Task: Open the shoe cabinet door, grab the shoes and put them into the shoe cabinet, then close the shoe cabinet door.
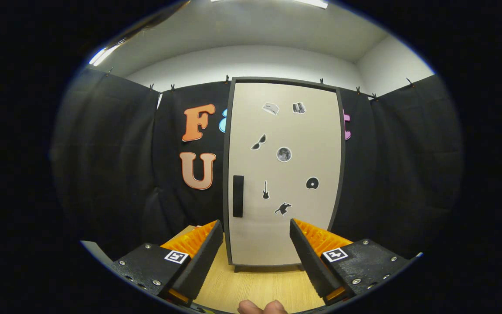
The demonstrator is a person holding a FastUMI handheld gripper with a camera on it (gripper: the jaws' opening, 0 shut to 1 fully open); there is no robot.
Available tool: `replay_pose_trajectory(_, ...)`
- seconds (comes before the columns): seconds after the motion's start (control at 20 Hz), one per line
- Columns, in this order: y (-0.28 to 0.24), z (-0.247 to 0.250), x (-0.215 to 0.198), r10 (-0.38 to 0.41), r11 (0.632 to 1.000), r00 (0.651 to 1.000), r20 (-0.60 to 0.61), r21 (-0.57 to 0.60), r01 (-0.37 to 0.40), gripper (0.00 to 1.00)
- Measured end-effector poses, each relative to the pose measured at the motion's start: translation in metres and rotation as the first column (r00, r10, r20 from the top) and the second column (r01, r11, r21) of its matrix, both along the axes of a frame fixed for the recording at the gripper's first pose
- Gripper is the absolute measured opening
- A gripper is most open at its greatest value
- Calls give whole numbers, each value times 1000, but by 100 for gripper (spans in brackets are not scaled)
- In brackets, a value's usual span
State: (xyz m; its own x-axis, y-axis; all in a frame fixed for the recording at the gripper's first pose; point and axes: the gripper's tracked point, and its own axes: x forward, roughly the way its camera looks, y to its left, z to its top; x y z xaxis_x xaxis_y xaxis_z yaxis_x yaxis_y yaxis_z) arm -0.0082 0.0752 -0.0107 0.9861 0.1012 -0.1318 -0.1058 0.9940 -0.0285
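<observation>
Black cloth walls under a white ceiling surround a light wooden tabletop (255, 285), where the closed shoe cabinet door (283, 174), with its dark handle (238, 196) left and small unlettered picture stickers (284, 154), stands beyond the gripper (256, 235), fingers wide apart and empty.

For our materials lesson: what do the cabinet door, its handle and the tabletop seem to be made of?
The cabinet door: a smooth matt beige panel, likely laminated board or painted metal. Handle: a black matt bar, probably plastic. Tabletop: pale wood grain, real or laminate. The open gripper holds nothing.
</observation>
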Motion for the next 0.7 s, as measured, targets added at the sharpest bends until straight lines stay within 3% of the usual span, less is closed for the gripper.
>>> replay_pose_trajectory(0.7, -40, 18, -48, -6, 996, 1000, 25, 88, 4, 96)
